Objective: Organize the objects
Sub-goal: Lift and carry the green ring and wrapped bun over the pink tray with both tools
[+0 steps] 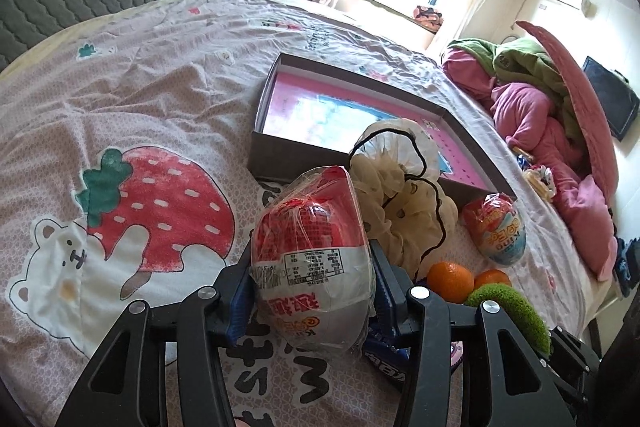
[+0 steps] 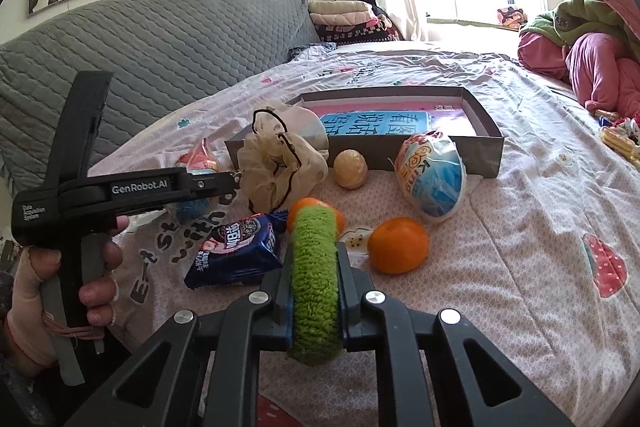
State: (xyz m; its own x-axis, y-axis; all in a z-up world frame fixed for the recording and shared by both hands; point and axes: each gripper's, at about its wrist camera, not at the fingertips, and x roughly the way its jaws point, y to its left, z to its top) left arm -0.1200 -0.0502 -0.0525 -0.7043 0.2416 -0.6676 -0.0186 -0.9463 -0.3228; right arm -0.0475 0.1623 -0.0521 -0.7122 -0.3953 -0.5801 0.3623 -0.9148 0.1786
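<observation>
My left gripper (image 1: 312,267) is shut on a red-and-white wrapped toy egg (image 1: 312,227), held just above the bed sheet. My right gripper (image 2: 315,263) is shut on a fuzzy green hair band (image 2: 314,279) that stands up between its pads. An open grey box (image 1: 260,155) with a pink and blue book inside lies further back. In front of the box are cream scrunchies (image 2: 276,167), a blue-wrapped toy egg (image 2: 434,179), a yellow ball (image 2: 351,169), two oranges (image 2: 398,245) and a blue snack pack (image 2: 240,251).
A pile of pink and green clothes (image 1: 532,107) lies at the right of the bed. The grey quilted headboard (image 2: 160,39) runs along the back left, with folded blankets (image 2: 348,17) beside it. A hand (image 2: 96,287) grips the left gripper's handle.
</observation>
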